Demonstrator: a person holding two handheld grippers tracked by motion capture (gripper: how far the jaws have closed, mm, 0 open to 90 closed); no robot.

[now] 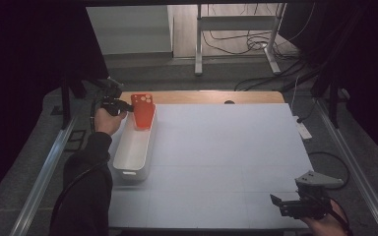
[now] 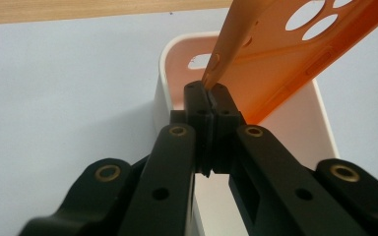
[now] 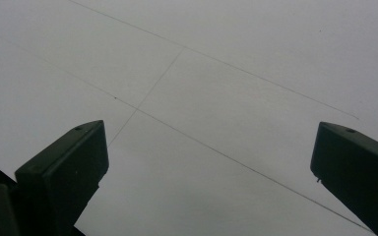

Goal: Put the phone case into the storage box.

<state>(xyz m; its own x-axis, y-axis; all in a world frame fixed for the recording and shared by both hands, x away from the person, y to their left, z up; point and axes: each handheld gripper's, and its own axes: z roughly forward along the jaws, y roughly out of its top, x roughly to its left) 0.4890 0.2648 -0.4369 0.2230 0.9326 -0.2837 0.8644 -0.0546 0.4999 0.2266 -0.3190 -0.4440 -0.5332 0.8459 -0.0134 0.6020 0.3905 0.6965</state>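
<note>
Currently: left gripper, jaws pinched tight on an edge of the orange phone case, holds it over the white bin's far end, upper left; next, likely lowering and release; right gripper wide open, empty.

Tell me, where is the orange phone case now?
In the high view, the orange phone case stands at the white bin's far end, table's left, pinched by the left gripper.

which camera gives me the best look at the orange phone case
The left gripper view: the orange phone case is close up, its camera holes clear, its edge pinched by the left claw over the white bin. The high view shows it small.
</note>
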